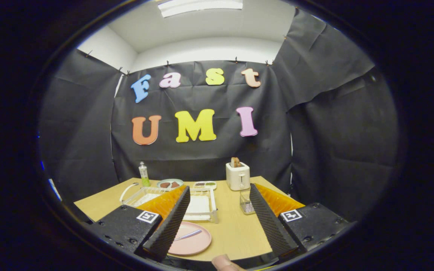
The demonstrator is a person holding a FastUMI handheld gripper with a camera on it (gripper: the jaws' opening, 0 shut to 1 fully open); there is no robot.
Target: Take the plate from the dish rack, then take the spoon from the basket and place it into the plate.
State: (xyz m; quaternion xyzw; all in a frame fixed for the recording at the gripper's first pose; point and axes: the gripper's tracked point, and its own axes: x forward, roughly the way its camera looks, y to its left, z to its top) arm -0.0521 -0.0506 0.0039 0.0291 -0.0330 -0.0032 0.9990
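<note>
A pink plate (192, 239) lies flat on the wooden table (236, 229), just beside and partly under my left finger. A spoon (188, 235) with a ribbed handle rests across the plate. Behind the plate stands the white dish rack (202, 207). A small clear mesh basket (246, 203) sits close to my right finger's tip. My gripper (220, 192) is raised above the table's near edge, its jaws wide apart with nothing between them.
A white toaster (238, 175) with a slice in it stands at the back. A green bottle (144, 175), a plate with brown food (170, 184) and a divided tray (204, 184) line the far edge. A fingertip (224, 262) shows below.
</note>
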